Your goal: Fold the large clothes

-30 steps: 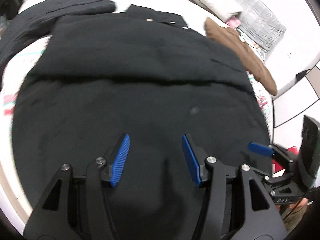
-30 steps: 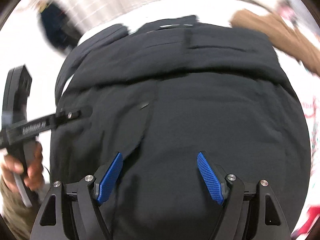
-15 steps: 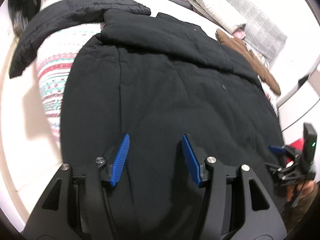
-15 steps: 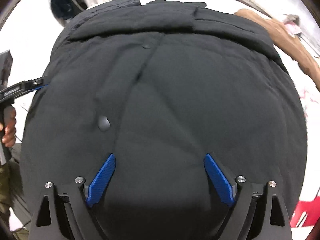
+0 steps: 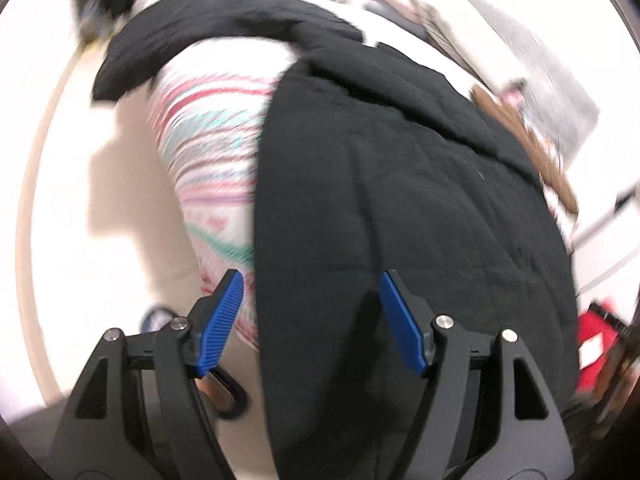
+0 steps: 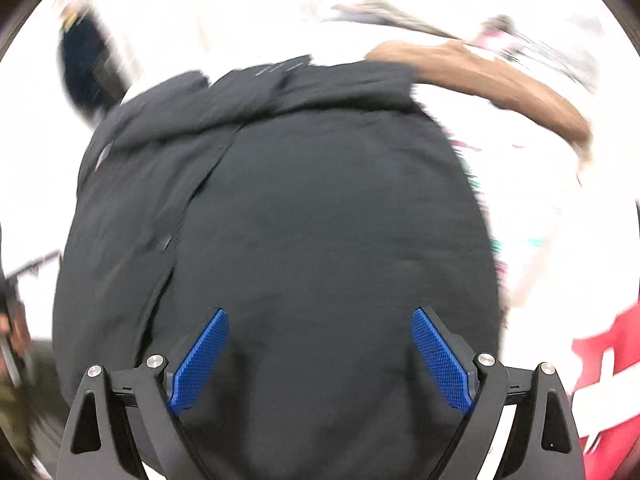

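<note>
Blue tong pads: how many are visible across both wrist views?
4. Left tongs: one pad over the patterned bedding's edge, one over the black coat. Right tongs: both pads over the coat. None appear hidden.

The black coat (image 5: 400, 200) is matt padded cloth, quilted with faint stitched seams, soft and slightly rumpled. Under it the bedspread (image 5: 212, 152) is smooth printed cloth in pink and teal stripes. The brown garment (image 6: 492, 76) looks like soft, matt fabric. Each tool, left tool (image 5: 312, 312) and right tool (image 6: 320, 356), has matt black plastic arms, shiny metal screw heads and blue fingers (image 6: 438, 360) with a finely ribbed, rubbery texture.
</note>
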### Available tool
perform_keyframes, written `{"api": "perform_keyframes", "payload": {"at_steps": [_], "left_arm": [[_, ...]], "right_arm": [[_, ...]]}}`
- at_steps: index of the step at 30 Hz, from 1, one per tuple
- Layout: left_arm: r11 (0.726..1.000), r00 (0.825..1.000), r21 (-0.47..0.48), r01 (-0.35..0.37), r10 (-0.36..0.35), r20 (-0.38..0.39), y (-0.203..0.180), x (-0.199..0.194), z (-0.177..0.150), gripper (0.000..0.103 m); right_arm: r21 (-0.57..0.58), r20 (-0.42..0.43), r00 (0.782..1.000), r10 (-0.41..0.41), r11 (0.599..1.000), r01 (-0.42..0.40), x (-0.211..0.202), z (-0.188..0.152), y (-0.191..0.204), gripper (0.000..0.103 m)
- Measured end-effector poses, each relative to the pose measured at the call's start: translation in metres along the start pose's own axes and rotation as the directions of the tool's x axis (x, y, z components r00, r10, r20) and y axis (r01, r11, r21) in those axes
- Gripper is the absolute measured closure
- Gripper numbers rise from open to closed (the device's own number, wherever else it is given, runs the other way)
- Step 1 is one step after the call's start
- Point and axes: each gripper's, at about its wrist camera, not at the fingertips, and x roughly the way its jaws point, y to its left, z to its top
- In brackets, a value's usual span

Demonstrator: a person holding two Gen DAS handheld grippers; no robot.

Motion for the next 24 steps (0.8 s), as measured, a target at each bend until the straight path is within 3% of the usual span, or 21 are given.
{"api": "perform_keyframes", "payload": {"at_steps": [3, 7, 9, 10, 14, 20, 21, 22, 23, 24], "left_arm": [[0.984, 0.991, -0.137, 0.111, -0.12, -0.059, 0.029, 0.008, -0.007, 0.031], [0.936, 0.949, -0.244, 0.254, -0.29, -0.126, 0.043, 0.027, -0.021, 0.03], [0.914, 0.93, -0.279, 0.296, -0.342, -0.134, 0.045, 0.034, -0.028, 0.029], [0.912, 0.93, -0.283, 0.296, -0.343, -0.134, 0.045, 0.036, -0.029, 0.027], [0.891, 0.922, -0.34, 0.3, -0.362, -0.135, 0.05, 0.047, -0.04, 0.025], [0.811, 0.878, -0.44, 0.386, -0.47, -0.096, 0.057, 0.052, -0.055, 0.028], [0.81, 0.875, -0.43, 0.399, -0.477, -0.085, 0.054, 0.05, -0.056, 0.033], [0.814, 0.873, -0.41, 0.413, -0.482, -0.078, 0.05, 0.048, -0.056, 0.05], [0.818, 0.872, -0.386, 0.426, -0.485, -0.065, 0.045, 0.043, -0.057, 0.067], [0.828, 0.875, -0.354, 0.436, -0.482, -0.049, 0.041, 0.037, -0.058, 0.075]], "right_arm": [[0.195, 0.002, 1.0, 0.029, 0.98, -0.029, -0.009, 0.001, -0.048, 0.009], [0.361, -0.112, 0.992, 0.05, 0.933, -0.007, -0.001, -0.022, -0.105, 0.009], [0.465, -0.162, 0.974, 0.157, 0.883, -0.065, 0.008, -0.037, -0.128, 0.009], [0.502, -0.163, 0.961, 0.223, 0.857, -0.114, 0.01, -0.041, -0.138, 0.009], [0.526, -0.21, 0.938, 0.277, 0.841, -0.131, 0.021, -0.053, -0.142, 0.009], [0.551, -0.235, 0.909, 0.343, 0.818, -0.166, 0.035, -0.057, -0.139, 0.011], [0.549, -0.236, 0.909, 0.344, 0.819, -0.168, 0.036, -0.057, -0.138, 0.028], [0.539, -0.238, 0.908, 0.346, 0.825, -0.173, 0.035, -0.058, -0.137, 0.043], [0.522, -0.25, 0.905, 0.346, 0.835, -0.175, 0.036, -0.058, -0.132, 0.077], [0.516, -0.255, 0.903, 0.345, 0.838, -0.174, 0.037, -0.062, -0.132, 0.091]]}}
